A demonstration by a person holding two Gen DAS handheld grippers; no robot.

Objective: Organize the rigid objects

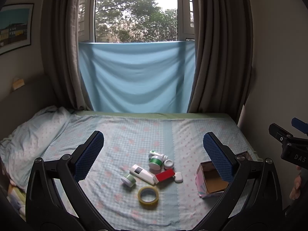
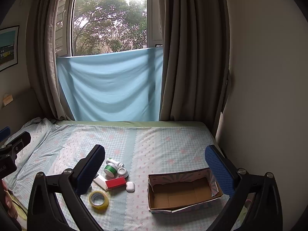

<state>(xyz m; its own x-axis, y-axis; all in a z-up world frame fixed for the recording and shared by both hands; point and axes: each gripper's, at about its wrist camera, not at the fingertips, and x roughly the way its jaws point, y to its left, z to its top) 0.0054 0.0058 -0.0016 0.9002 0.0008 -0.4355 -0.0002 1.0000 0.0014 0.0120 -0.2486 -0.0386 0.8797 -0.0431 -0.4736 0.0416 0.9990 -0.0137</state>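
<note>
Small objects lie clustered on the bed: a yellow tape roll [image 1: 148, 195] [image 2: 98, 200], a red box [image 1: 165, 175] [image 2: 115, 182], a white remote [image 1: 142, 173], a white earbud case [image 1: 178, 177] [image 2: 130, 186], green-and-white jars [image 1: 155, 161] [image 2: 110, 169], and a small jar [image 1: 128, 180]. An open, empty cardboard box [image 1: 210, 181] [image 2: 182, 192] sits to their right. My left gripper [image 1: 153, 148] is open above the cluster, holding nothing. My right gripper [image 2: 155, 163] is open between the cluster and the box, holding nothing.
The bed has a checked blue sheet [image 2: 163, 144] and a rumpled pillow [image 1: 28, 130] at the left. A blue cloth [image 1: 134, 77] hangs under the window, between grey curtains [image 2: 192, 57]. A wall [image 2: 259, 96] borders the bed's right side.
</note>
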